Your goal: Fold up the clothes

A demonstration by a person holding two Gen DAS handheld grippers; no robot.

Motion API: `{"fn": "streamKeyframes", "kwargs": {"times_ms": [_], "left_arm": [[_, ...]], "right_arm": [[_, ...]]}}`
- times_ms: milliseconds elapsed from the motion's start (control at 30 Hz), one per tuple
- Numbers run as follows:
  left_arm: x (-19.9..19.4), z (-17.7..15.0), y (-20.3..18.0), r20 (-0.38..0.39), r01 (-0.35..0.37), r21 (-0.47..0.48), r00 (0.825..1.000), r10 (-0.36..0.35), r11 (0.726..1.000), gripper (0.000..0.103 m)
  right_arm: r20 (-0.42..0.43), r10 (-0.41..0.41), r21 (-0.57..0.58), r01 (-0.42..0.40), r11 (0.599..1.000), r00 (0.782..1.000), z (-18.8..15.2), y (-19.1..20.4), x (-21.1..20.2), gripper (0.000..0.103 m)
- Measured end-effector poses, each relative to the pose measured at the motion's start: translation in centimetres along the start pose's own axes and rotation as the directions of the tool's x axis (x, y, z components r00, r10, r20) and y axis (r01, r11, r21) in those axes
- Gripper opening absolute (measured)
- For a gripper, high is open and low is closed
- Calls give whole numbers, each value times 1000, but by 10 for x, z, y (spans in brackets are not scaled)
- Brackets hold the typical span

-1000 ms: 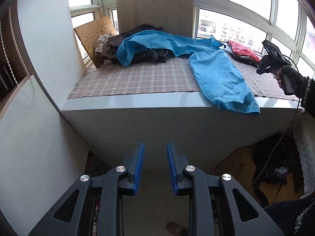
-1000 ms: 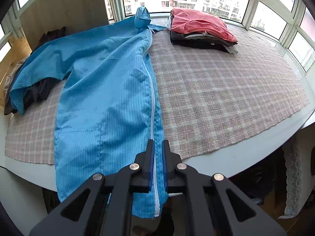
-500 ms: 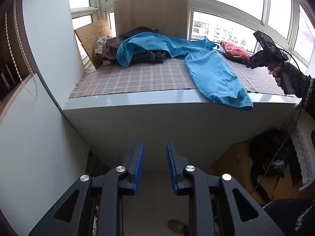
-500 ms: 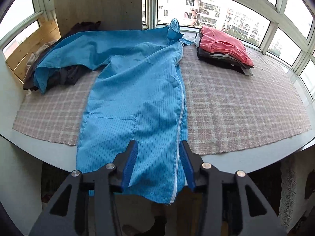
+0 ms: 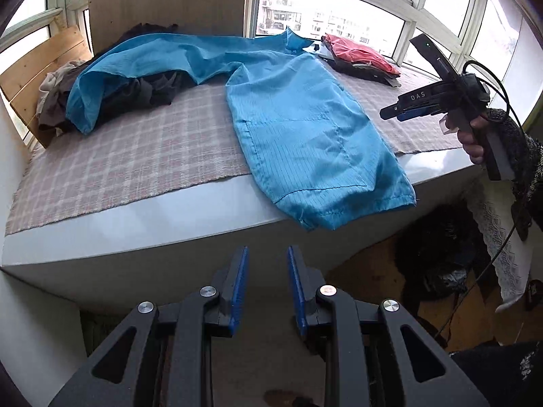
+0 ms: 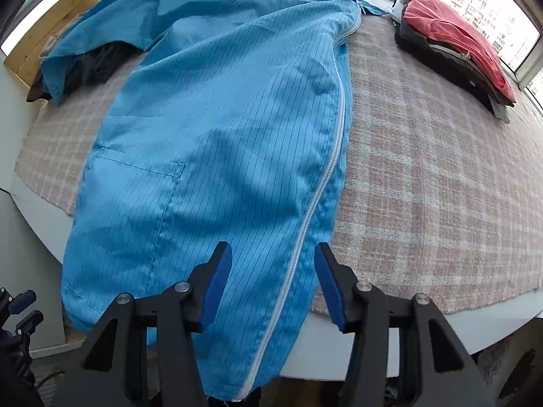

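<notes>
A blue striped zip-up coat (image 5: pixel 298 125) lies lengthwise on the plaid mat (image 5: pixel 142 149), its hem hanging over the platform's front edge. In the right wrist view the coat (image 6: pixel 217 135) fills the middle, its white zipper (image 6: pixel 325 176) running down the right side. My right gripper (image 6: pixel 271 271) is open and empty, just above the coat's hem, its jaws either side of the zipper. It also shows in the left wrist view (image 5: pixel 390 113). My left gripper (image 5: pixel 266 264) is open and empty, below and in front of the platform edge.
A pile of dark unfolded clothes (image 5: pixel 135 84) lies at the back left under the coat's sleeve. A folded stack with a red top (image 6: pixel 454 34) sits at the back right. Wooden boards (image 5: pixel 30 68) lean at the far left. Windows run behind the platform.
My right gripper has opened wide and moved down close over the coat's hem. My left gripper has risen and moved nearer the platform edge, still open.
</notes>
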State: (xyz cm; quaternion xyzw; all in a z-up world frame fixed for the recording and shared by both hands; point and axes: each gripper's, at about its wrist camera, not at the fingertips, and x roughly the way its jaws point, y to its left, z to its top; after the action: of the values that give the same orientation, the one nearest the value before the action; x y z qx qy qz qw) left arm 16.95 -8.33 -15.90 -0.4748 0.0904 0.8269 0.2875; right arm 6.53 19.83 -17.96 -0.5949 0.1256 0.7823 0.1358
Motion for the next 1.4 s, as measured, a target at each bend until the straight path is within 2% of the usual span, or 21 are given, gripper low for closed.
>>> {"fn": "streamKeyframes", "kwargs": {"times_ms": [33, 67, 100, 133, 300, 400, 433, 533, 600, 667, 733, 800, 833, 933, 1000, 1100, 1167, 1233, 1300, 1367, 1400], "left_arm": [[14, 2, -3, -19, 3, 6, 1000, -3, 1000, 23], [27, 4, -6, -38, 7, 11, 999, -7, 1000, 23], [40, 5, -9, -55, 8, 17, 998, -7, 1000, 23], [49, 3, -13, -69, 10, 23, 998, -8, 1000, 23], [81, 3, -24, -122, 89, 2, 989, -88, 996, 23], [86, 26, -36, -122, 136, 20, 984, -133, 990, 21], [86, 37, -40, -116, 154, 27, 982, -150, 988, 16], [74, 77, -55, -73, 207, 88, 977, -201, 974, 12], [64, 105, -68, -50, 215, 148, 977, -209, 965, 10], [57, 122, -77, -61, 217, 213, 976, -209, 953, 10], [54, 123, -78, -102, 223, 264, 974, -203, 938, 10], [54, 106, -67, -148, 229, 282, 970, -193, 932, 10], [55, 95, -58, -171, 233, 280, 967, -190, 931, 11], [58, 68, -32, -195, 212, 227, 966, -169, 951, 10], [62, 58, -23, -194, 211, 187, 965, -174, 959, 10], [64, 59, -23, -161, 202, 150, 971, -177, 968, 9], [63, 74, -33, -94, 201, 172, 978, -187, 964, 10], [71, 92, -45, -44, 212, 194, 977, -207, 958, 21], [100, 96, -48, -118, 190, 186, 978, -170, 964, 23], [126, 93, -46, -208, 158, 188, 971, -118, 969, 19], [127, 88, -41, -223, 154, 196, 969, -109, 968, 19]], "right_arm": [[-20, -12, -30, 11, 999, 1000, 3, 3, 10, 49], [-37, -11, -56, 9, 998, 999, 6, 5, 20, 43], [-46, 25, -64, -27, 998, 999, 7, 5, 23, 9], [-59, 41, -71, -46, 996, 997, 7, 5, 25, 2], [-32, 169, -22, -170, 985, 985, 12, -16, 4, 1], [40, 98, -39, -97, 995, 994, 13, -34, -19, 1], [51, 78, -33, -76, 997, 996, 13, -42, -24, 1], [59, 65, 27, -66, 997, 996, 13, -71, -31, 1], [25, 114, 39, -115, 993, 993, 13, -84, -32, 2], [-28, 111, 37, -110, 993, 993, 8, -83, -28, 7], [-12, 23, -17, -24, 1000, 1000, -2, -75, -32, 9], [43, -100, -34, 101, 994, 994, -14, -65, -43, 9], [69, -106, -59, 110, 992, 992, -21, -54, -50, 9], [101, 33, -162, -17, 987, 994, -39, -12, -67, 9], [106, 89, -228, -62, 972, 990, -43, 18, -64, 9], [84, 66, -265, -41, 963, 994, -37, 46, -37, 9], [11, 53, -261, -48, 964, 999, -34, 49, -14, 9], [-52, 5, -272, -19, 962, 999, -35, 39, 2, 9], [-102, 12, -278, -40, 960, 995, -34, 26, 6, 9], [-76, 87, -219, -102, 970, 993, -26, 6, -8, 9], [-55, 122, -191, -131, 973, 991, -21, -4, -16, 9]]}}
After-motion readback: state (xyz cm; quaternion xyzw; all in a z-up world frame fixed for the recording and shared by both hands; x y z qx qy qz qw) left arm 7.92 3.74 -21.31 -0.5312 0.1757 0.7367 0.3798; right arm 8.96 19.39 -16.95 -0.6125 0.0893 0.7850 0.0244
